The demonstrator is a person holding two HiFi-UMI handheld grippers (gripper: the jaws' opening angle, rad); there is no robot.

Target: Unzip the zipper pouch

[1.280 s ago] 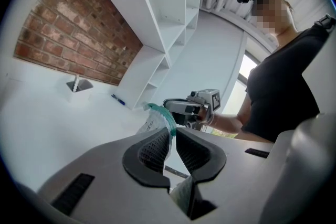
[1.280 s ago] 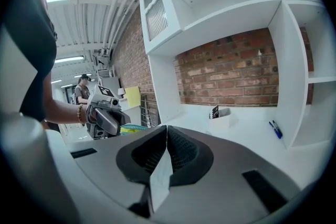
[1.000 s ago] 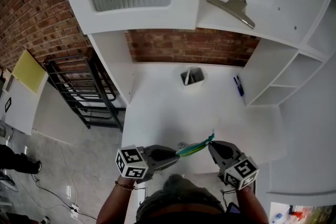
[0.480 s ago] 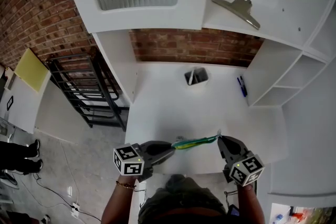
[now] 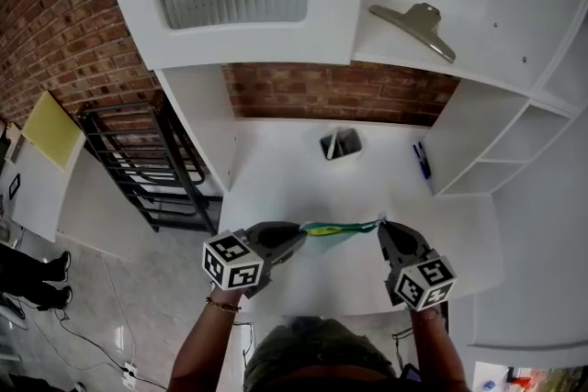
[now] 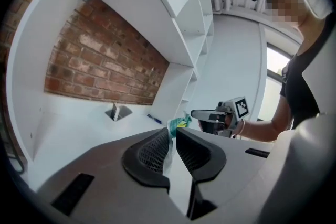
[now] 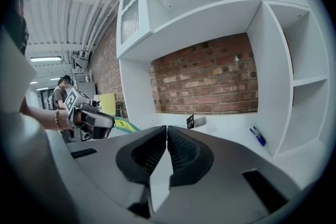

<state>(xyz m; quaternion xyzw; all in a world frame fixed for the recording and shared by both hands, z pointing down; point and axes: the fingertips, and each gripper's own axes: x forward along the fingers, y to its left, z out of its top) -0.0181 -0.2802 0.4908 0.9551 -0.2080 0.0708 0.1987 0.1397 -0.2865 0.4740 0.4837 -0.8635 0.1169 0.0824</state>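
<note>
A slim green and yellow zipper pouch [image 5: 338, 228] hangs stretched almost level above the white desk [image 5: 294, 188], near its front edge. My left gripper [image 5: 301, 233] is shut on the pouch's left end; in the left gripper view the fabric [image 6: 177, 124] runs out from between the closed jaws [image 6: 172, 136]. My right gripper [image 5: 380, 225] is shut at the pouch's right end on a thin pale piece, seemingly the zipper pull. In the right gripper view the jaws [image 7: 167, 131] meet fully, and the pouch [image 7: 124, 124] leads off to the left gripper [image 7: 93, 119].
A small black and white stand [image 5: 338, 143] sits at the back of the desk and a blue pen [image 5: 420, 158] lies by the right shelving. A metal clip [image 5: 415, 21] rests on the upper shelf. A black rack [image 5: 152, 162] stands left of the desk.
Both grippers have moved away from my body, farther over the desk, and a little apart. The pouch, tilted up to the right before, now lies longer and nearly level between them.
</note>
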